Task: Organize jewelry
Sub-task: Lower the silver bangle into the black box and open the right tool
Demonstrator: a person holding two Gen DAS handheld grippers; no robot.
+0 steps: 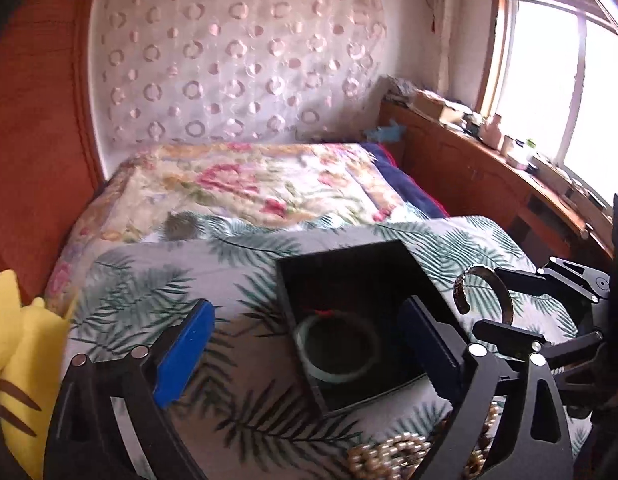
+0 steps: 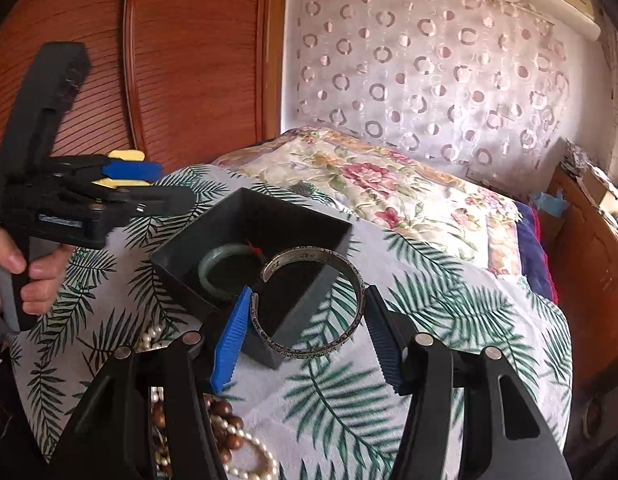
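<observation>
Right tongs (image 2: 305, 332) clamped on silver cuff bracelet (image 2: 313, 304) over black box (image 2: 245, 240); left tongs (image 1: 305, 344) apart, empty. Next: lower, release beside jade bangle (image 2: 225, 264).

Daylight enters from the window (image 1: 549, 80) at the upper right of the left wrist view, where it is overexposed to white. Both views show strong fisheye bending and dark corners. The black box (image 2: 245, 248) interior stays dim; edges look slightly blurred.

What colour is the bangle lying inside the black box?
Pale green bangle, clearest in the right wrist view.
</observation>
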